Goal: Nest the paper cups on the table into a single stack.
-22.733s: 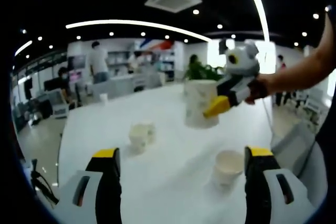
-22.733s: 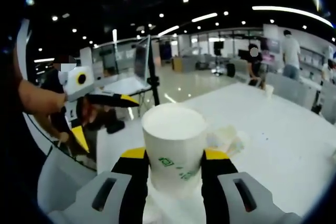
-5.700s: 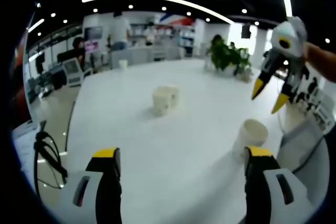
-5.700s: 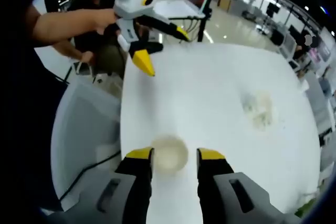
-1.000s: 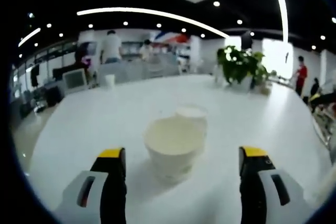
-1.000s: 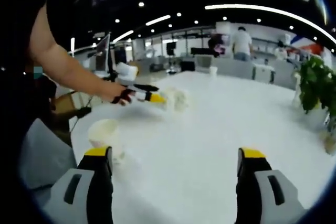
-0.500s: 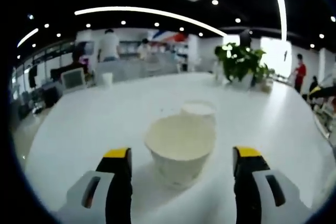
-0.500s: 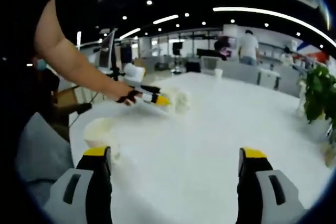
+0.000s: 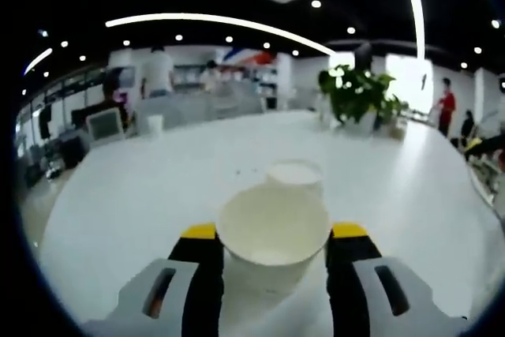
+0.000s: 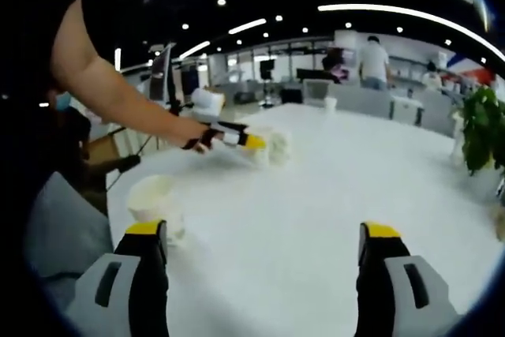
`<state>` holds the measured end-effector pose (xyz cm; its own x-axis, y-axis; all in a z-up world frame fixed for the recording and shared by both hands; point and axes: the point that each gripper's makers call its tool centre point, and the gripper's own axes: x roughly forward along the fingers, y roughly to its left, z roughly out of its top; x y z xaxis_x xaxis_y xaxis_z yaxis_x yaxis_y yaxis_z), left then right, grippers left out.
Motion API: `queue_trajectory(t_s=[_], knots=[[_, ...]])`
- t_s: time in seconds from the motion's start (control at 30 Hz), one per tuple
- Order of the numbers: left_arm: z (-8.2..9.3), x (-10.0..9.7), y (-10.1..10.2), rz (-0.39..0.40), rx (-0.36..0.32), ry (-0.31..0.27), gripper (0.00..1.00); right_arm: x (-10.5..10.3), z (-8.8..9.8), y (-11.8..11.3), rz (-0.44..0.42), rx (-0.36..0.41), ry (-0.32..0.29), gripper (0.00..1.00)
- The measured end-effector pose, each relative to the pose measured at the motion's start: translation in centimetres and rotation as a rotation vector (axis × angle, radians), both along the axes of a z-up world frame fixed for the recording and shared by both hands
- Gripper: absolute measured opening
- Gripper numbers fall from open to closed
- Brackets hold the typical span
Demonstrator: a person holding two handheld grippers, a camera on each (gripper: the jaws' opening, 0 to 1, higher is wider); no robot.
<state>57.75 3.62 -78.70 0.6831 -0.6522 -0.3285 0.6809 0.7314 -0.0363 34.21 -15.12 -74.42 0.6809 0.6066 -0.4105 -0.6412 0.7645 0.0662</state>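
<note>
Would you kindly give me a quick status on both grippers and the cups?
Left gripper closed on near cup, second cup right behind it. Right gripper open, empty; third cup by its left jaw. Nothing in the way.

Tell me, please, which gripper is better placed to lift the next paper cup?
Left. The left gripper has its fingers against a paper cup, while the right gripper hangs open, apart from the cups.

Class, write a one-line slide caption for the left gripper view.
Left gripper closes around a paper cup on the white table, a second cup just behind.
</note>
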Motion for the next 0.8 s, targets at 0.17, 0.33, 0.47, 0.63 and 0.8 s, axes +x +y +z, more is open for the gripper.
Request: queue_trajectory(t_s=[0.17,0.33,0.47,0.63,0.8], knots=[[0.1,-0.1,-0.3,-0.008,-0.011,0.003,0.45,-0.1,-0.2,-0.2,-0.001,-0.003,0.005,0.99],[0.5,0.0,-0.4,-0.01,-0.022,-0.003,0.44,0.1,-0.3,-0.2,-0.002,-0.003,0.008,0.99],[0.9,0.2,-0.3,-0.011,-0.028,-0.013,0.43,0.3,-0.2,-0.3,-0.003,-0.002,0.006,0.99],[1.3,0.4,0.1,-0.006,-0.033,-0.02,0.43,0.4,0.0,-0.2,-0.002,-0.002,0.001,0.99],[1.9,0.3,0.2,-0.006,-0.045,-0.026,0.42,0.3,-0.1,-0.1,0.001,-0.002,0.003,0.99]])
